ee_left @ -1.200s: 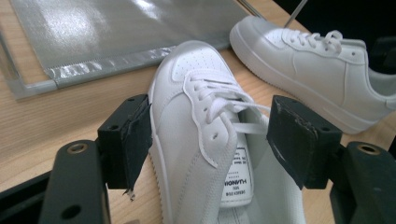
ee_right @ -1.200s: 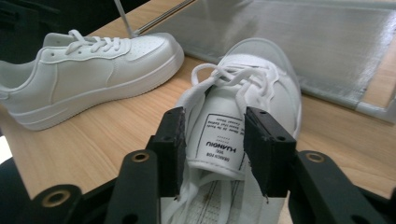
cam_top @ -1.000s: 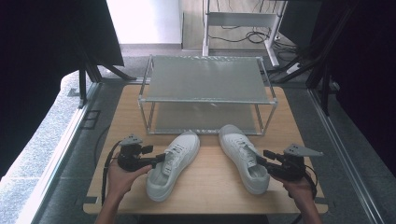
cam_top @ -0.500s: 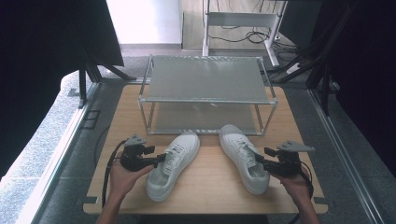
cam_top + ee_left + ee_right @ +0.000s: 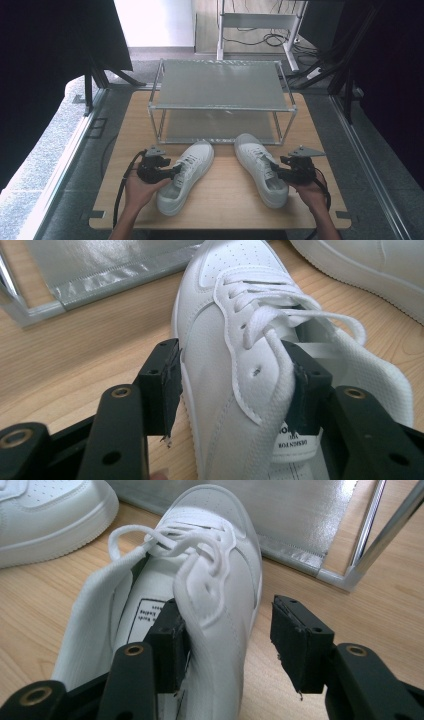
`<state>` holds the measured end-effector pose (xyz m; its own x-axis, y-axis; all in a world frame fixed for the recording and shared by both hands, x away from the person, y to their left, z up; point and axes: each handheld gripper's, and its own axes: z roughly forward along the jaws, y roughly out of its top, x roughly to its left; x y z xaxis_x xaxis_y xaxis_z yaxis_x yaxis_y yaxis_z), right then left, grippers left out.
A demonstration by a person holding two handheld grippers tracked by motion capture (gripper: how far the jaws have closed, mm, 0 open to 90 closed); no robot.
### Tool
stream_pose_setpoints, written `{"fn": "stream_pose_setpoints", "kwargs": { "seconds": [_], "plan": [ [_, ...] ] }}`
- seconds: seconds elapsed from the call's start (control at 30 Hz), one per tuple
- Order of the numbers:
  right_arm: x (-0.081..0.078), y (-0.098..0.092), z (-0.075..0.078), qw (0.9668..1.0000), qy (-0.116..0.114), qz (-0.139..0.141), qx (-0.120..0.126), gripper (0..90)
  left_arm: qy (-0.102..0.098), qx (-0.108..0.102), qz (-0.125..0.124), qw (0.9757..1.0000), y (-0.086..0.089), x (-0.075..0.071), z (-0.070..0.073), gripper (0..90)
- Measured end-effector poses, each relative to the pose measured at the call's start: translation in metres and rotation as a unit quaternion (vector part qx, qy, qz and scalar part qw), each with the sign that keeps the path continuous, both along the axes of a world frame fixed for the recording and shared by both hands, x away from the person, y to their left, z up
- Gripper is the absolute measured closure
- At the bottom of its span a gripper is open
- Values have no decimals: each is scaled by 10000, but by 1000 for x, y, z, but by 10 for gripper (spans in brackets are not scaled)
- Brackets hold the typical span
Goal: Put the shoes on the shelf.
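Over on the left of the desk (image 5: 125, 150), the left hand (image 5: 137, 187) brings the left tongs (image 5: 172, 172) against the side of the left shoe (image 5: 185, 175), which lies toe-up toward the rack (image 5: 220, 95), angled a little to the right. In the left gripper view the jaws straddle the shoe's side wall: one pad sits inside the opening against the lining by the tongue label, the other stands outside, just beside the sole edge with a sliver of wood showing between. Those jaws have just been closing with the wall between them, yet the outer pad is not pressing, so the tongs are apart around it. Moving across, the two shoes lie near each other in front of the rack's lower shelf, toes almost at its frame, heels splayed out. On the right, the right shoe (image 5: 260, 167) lies toe toward the rack, tilted to the left, and the right hand (image 5: 310, 192) holds the right tongs (image 5: 277, 172) at its outer side. The right gripper view shows one pad inside the shoe touching the folded collar, the other out over the desk, clearly apart from the leather; these jaws have just been closing slightly, and they are not clamped.
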<state>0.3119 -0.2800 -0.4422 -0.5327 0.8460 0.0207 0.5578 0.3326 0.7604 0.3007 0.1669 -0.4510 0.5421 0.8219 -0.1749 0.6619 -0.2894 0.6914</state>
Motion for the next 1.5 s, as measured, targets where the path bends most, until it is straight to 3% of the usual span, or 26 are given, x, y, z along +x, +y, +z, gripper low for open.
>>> {"fn": "stream_pose_setpoints", "kwargs": {
  "seconds": [0.13, 0.27, 0.33, 0.47, 0.7, 0.97, 1.23, 1.5],
  "plan": [
    [6, 13, -1, 9997, 24, 11, -239, 533, 13, 132, 14, 9999, -5, 3, -2, 487],
    [14, 20, -6, 9985, 128, -150, -508, 539, 120, 308, 39, 9994, -10, 8, -6, 498],
    [18, 20, -9, 9969, 129, -290, -718, 552, 173, 247, 67, 9995, -11, 10, -8, 523],
    [24, 20, -16, 9959, 248, -318, -805, 572, 223, 241, 77, 9994, -12, 13, -9, 545],
    [31, 20, -20, 9955, 364, -291, -829, 600, 307, 310, 90, 9990, -17, 15, -11, 621],
    [37, 23, -25, 9942, 605, -284, -844, 723, 132, 588, 269, 9978, -23, 14, -12, 728],
    [40, 17, -26, 9946, 719, -318, -677, 792, 112, 265, 435, 9986, -15, 13, -15, 789],
    [41, 8, -28, 9958, 750, -400, -345, 855, 62, 51, 467, 9989, -10, 12, -15, 817]
  ]
}}
